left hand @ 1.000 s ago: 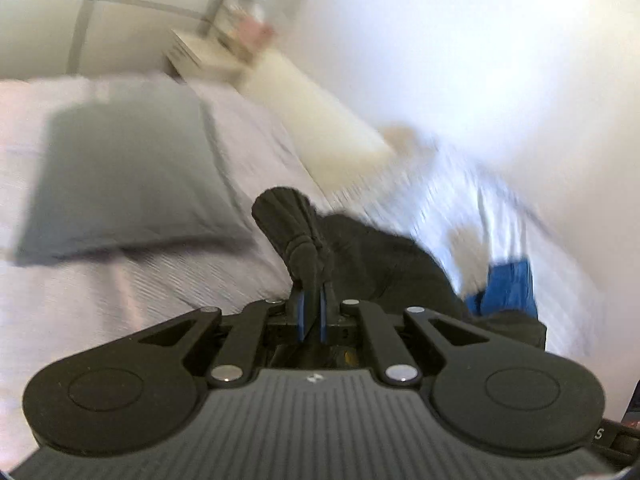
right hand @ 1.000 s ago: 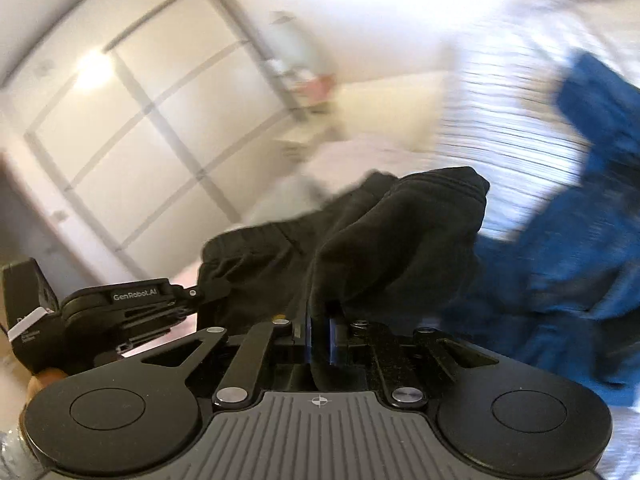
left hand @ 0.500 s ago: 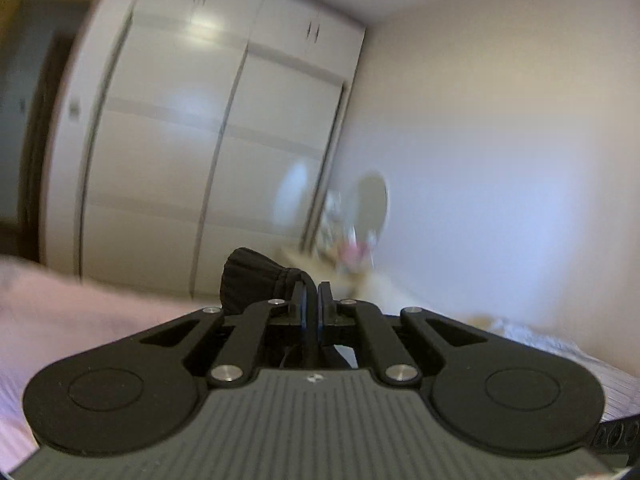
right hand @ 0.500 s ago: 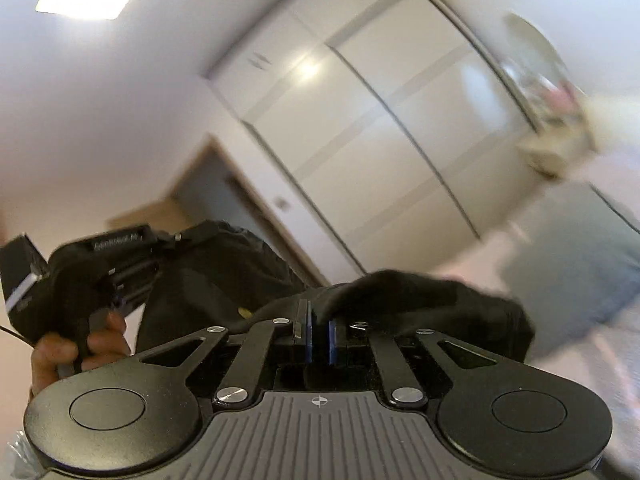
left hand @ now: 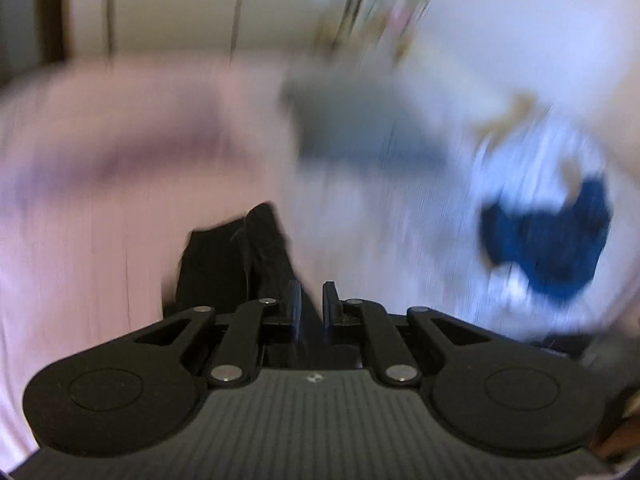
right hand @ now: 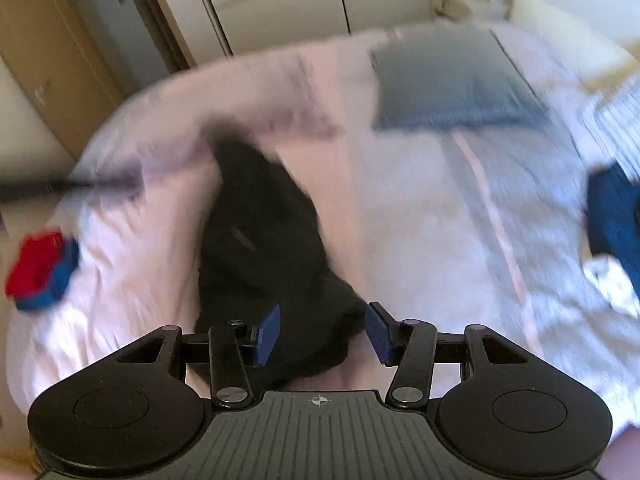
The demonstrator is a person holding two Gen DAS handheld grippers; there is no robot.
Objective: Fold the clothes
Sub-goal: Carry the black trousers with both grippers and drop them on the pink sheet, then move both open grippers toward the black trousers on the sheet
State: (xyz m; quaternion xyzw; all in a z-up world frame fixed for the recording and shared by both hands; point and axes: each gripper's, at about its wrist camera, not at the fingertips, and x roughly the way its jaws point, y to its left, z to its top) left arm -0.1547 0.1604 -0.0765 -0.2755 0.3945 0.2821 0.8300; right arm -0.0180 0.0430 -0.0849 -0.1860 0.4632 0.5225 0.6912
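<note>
Fingers of my right gripper [right hand: 322, 332] stand wide apart, holding nothing, above the black garment [right hand: 260, 248] lying spread, unfolded, on the bed [right hand: 420, 220]. My left gripper [left hand: 312, 308], slightly parted, has cloth between its fingers; whether it grips, I cannot tell. Folding has hardly begun; a blue garment [left hand: 548, 240] waits.

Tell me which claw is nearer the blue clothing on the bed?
Hard to call. From the left claw, the blue clothing lies ahead to the right; from the right claw, it sits at the far right edge. Neither touches it; both are at the black garment.
</note>
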